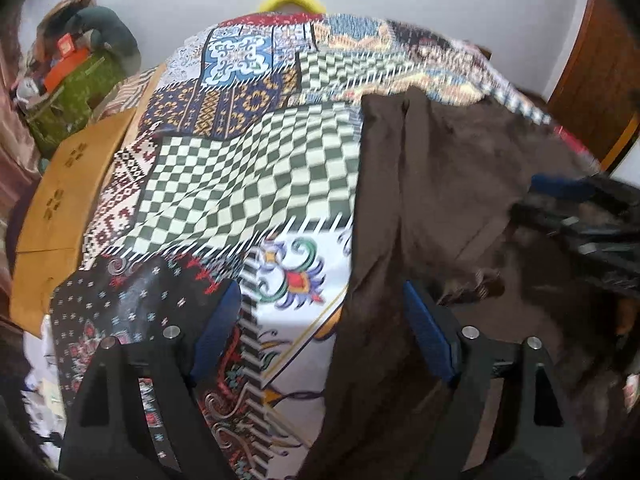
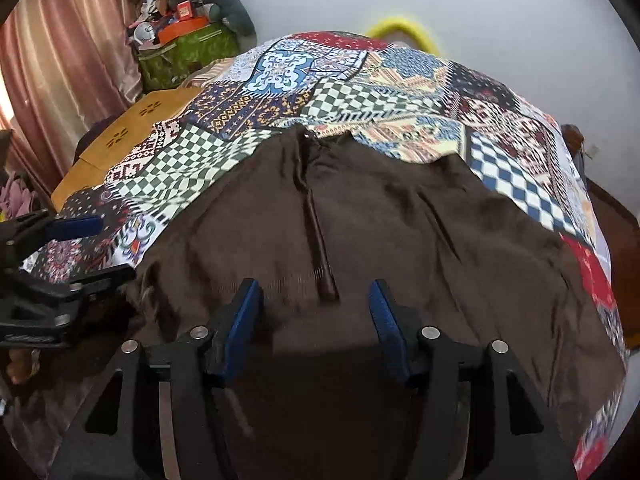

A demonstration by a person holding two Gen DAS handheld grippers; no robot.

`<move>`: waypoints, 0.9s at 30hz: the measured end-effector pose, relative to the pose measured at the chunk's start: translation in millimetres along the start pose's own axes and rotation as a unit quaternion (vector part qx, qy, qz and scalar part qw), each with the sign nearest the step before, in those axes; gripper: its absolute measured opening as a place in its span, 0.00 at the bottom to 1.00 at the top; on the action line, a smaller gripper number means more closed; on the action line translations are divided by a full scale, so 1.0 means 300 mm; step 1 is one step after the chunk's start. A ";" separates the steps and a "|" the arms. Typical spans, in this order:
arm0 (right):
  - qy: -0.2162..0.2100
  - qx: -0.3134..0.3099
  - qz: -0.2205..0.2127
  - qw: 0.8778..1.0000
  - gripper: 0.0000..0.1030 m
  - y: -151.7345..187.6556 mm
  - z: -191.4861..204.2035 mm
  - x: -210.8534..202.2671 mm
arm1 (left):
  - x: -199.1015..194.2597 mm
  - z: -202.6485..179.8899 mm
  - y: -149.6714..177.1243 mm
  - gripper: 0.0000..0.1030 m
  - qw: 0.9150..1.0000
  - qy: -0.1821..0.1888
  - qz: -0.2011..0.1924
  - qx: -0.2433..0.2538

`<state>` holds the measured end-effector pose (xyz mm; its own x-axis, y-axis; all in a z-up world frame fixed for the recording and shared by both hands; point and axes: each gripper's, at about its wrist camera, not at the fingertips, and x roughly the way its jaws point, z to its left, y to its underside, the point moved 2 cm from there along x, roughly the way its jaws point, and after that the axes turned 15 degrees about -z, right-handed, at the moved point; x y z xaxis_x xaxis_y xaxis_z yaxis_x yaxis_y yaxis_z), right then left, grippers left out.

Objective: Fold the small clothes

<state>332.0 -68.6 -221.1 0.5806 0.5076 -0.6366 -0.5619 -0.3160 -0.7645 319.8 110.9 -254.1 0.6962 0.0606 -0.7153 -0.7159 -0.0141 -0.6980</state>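
A dark brown garment (image 2: 400,220) lies spread flat on a table under a patchwork cloth (image 2: 400,80), a narrow dark strip (image 2: 320,248) running down its middle. My right gripper (image 2: 315,286) stands open just above it, the near end of the strip between its blue pads, which press on nothing. In the left wrist view the same garment (image 1: 440,180) fills the right half. My left gripper (image 1: 320,288) is open wide astride its left edge, one finger over the patchwork cloth (image 1: 240,184), the other over brown fabric. Each gripper shows at the other view's side: right gripper (image 1: 580,216), left gripper (image 2: 60,248).
A tan wooden board with cut-out marks (image 2: 132,128) adjoins the table's left side. Behind it stands a green bag piled with clutter (image 2: 188,52), next to a pink curtain (image 2: 60,60). A yellow ring (image 2: 400,28) shows beyond the far edge. A wooden door (image 1: 592,80) is at the right.
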 end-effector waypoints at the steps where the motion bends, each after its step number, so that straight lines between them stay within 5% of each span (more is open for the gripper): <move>1: 0.002 0.001 -0.001 1.000 0.52 0.007 -0.005 -0.021 | -0.003 0.002 0.007 0.80 1.000 -0.004 0.002 0.007; 7: 0.024 0.007 -0.038 0.999 0.52 0.034 -0.068 -0.201 | -0.083 0.016 -0.011 0.80 1.000 -0.003 -0.016 0.008; 16: 0.098 0.064 -0.084 0.990 0.55 0.076 -0.314 -0.428 | -0.191 -0.081 -0.186 0.89 0.995 0.035 -0.090 0.005; 20: 0.134 0.088 -0.079 0.984 0.55 0.106 -0.432 -0.453 | -0.141 -0.143 -0.244 0.89 0.995 0.046 -0.092 0.012; 27: 0.137 0.134 -0.064 0.979 0.55 0.147 -0.575 -0.404 | 0.038 -0.223 -0.238 0.89 0.998 0.043 -0.052 0.013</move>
<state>338.5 -282.4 -195.1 0.7719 0.2827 -0.5694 -0.5876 -0.0246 -0.8088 382.3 45.7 -214.8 0.7684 -0.0264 -0.6394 -0.6393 0.0133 -0.7688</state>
